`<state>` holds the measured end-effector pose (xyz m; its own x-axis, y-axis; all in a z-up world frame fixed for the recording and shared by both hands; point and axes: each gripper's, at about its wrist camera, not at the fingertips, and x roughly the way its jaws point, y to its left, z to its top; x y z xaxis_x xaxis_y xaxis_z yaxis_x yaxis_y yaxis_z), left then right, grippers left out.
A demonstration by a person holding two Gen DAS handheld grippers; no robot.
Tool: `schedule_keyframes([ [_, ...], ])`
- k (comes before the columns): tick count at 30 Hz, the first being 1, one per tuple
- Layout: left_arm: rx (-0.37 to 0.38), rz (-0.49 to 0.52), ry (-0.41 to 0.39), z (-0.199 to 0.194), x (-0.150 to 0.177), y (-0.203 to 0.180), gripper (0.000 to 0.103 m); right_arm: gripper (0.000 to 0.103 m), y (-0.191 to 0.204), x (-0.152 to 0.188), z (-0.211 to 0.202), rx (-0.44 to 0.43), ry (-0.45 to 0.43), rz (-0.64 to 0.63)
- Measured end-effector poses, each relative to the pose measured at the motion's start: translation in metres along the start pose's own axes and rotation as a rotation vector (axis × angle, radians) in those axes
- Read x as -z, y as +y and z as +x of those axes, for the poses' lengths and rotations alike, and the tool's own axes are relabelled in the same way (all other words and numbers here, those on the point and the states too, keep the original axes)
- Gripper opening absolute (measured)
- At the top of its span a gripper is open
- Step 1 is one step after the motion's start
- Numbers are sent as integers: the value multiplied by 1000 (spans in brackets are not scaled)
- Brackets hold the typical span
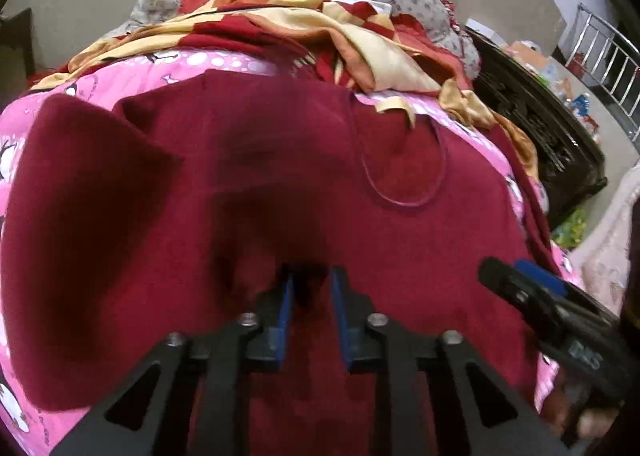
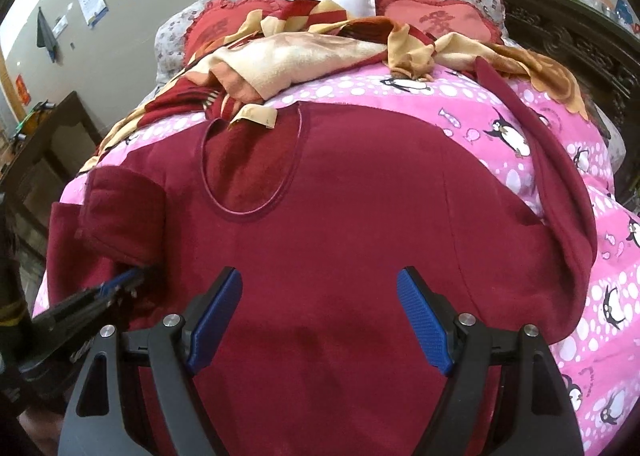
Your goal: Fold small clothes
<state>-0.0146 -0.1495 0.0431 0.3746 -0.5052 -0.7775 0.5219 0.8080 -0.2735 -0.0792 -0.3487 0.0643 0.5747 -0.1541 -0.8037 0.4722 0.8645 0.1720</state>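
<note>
Pink penguin-print bed quilt [image 2: 500,112]: dark red long-sleeved fleece top [image 2: 340,196] ahead of your fingers has one sleeve folded in, the other still out; left gripper [image 1: 312,288] slightly parted, empty; right gripper [image 2: 320,296] spread wide.

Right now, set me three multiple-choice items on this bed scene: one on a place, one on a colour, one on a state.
1. Where does the maroon top lie?
A. on the pink penguin-print bedcover
B. on the floor
C. on a chair

2. What colour are the pads of the right tool?
A. yellow
B. blue
C. white

3. How does the sleeve on the left tool's side lie?
A. spread straight out on the bedcover
B. rolled into a ball
C. folded in over the top's body

Answers:
1 A, pink penguin fabric shows around the top's edges.
2 B, both pads in the right wrist view are blue.
3 C, in the right wrist view that sleeve overlaps the body, while the other sleeve still trails out across the bedcover.
</note>
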Motion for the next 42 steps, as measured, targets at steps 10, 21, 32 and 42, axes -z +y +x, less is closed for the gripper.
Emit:
schedule_keyframes([
  [10, -177, 105, -189, -89, 19, 32, 72, 89, 26, 2, 6, -59, -2, -63],
  [21, -290, -65, -121, -83, 33, 98, 72, 71, 42, -32, 44, -35, -26, -101],
  [32, -289, -81, -160, -95, 26, 99, 72, 14, 26, -36, -2, -95, -133, -95],
  [42, -312, -21, -86, -67, 36, 83, 73, 14, -47, -29, 3, 195, -20, -15],
])
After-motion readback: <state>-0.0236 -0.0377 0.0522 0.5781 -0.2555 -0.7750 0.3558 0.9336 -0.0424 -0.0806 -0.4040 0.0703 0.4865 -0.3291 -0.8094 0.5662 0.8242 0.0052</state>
